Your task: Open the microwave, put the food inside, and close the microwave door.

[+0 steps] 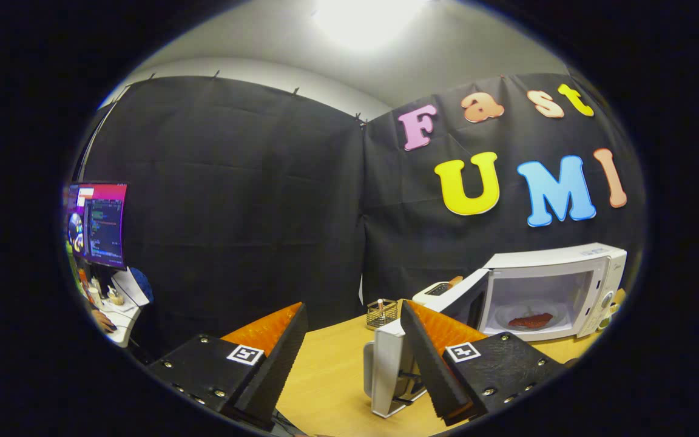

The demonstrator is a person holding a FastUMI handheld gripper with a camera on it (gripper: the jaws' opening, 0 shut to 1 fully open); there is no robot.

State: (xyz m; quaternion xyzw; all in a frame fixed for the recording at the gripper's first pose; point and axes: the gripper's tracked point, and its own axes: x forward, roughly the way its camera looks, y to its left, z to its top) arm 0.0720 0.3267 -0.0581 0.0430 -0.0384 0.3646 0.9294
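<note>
A microwave [559, 291] is seen on a wooden table [331, 376] with its door [455, 297] swung wide to the left and the food [530, 320], a reddish piece, already laid on the plate [510, 312] inside. The gripper [349, 358] is held well back from the oven, its fingers spread wide with nothing between them but bare tabletop and, just beside the right finger, an upright silver appliance [389, 370]. With the food loaded, the closing of the door is judged to be the step in hand. It would best be done by bringing the gripper round to the door's outer face, out near its free edge, and pushing in an arc toward the cavity until the latch catches; the silver appliance and the wire basket [381, 312] behind it should be cleared on the way, and a push near the hinge avoided. A small marking is visible at the top of the microwave's control panel but is too small to be read. Square black-and-white tags are carried on both fingers. A monitor [97, 224] glows at a desk far left.
</note>
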